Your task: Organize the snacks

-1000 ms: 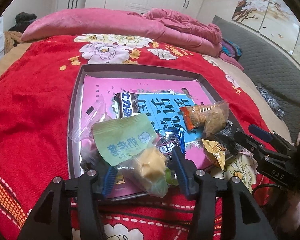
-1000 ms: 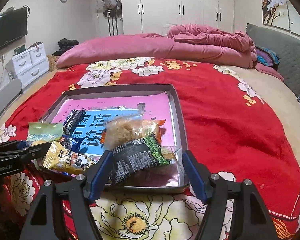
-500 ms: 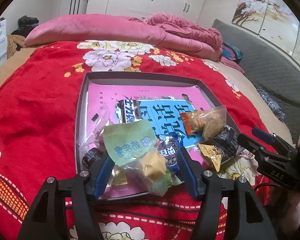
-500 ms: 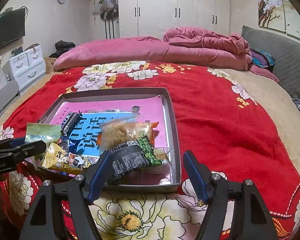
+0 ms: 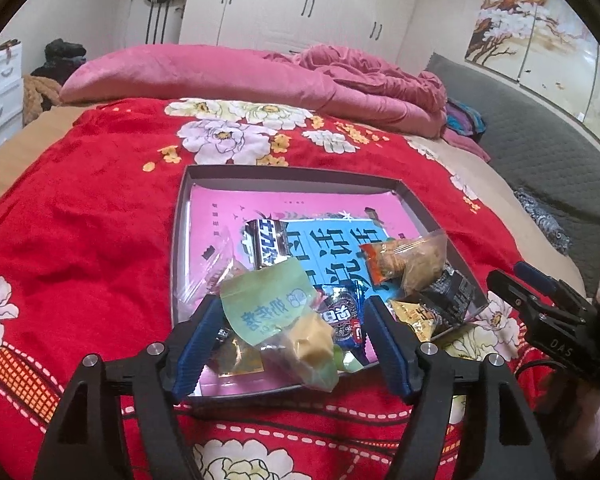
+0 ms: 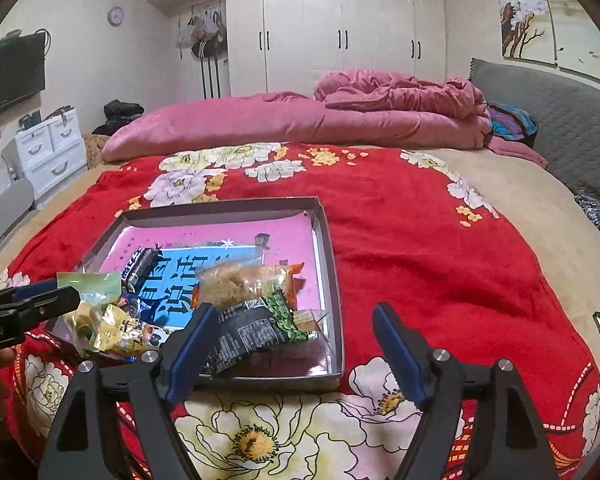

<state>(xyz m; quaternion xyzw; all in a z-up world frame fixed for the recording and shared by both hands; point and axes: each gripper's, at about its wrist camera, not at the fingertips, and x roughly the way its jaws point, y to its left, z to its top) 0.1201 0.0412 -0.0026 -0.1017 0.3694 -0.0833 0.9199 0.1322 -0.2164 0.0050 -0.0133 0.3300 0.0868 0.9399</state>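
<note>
Bed: covered w/ a red floral blanket (image 6: pixel 420 248); pink duvet (image 6: pixel 300 120) is bunched at 12 o'clock.
Tray (image 5: pixel 180 216): shallow grey box, set on the blanket; pink-and-blue printed sheet is seen on its floor.
Snacks: piled in the tray's near end, at 6 o'clock; far end is left bare.
Green packet (image 5: pixel 268 300): seen between the left tongs' pads, atop the pile; contact w/ the pads cannot be told.
Black-green packet (image 6: pixel 256 328): lies in the tray's near right corner, just beside the right tongs' left pad.
Left tongs (image 5: pixel 288 340): spread, jaws just widened; nothing is pinched.
Right tongs (image 6: pixel 288 348): spread, jaws just widened, nothing is gripped; held over the tray's near rim.
Room: white wardrobe (image 6: pixel 340 28) at 12 o'clock; white drawers (image 6: pixel 48 148) and TV (image 6: pixel 8 76) at 9 o'clock; grey padded headboard (image 6: pixel 560 120) at 3 o'clock.
</note>
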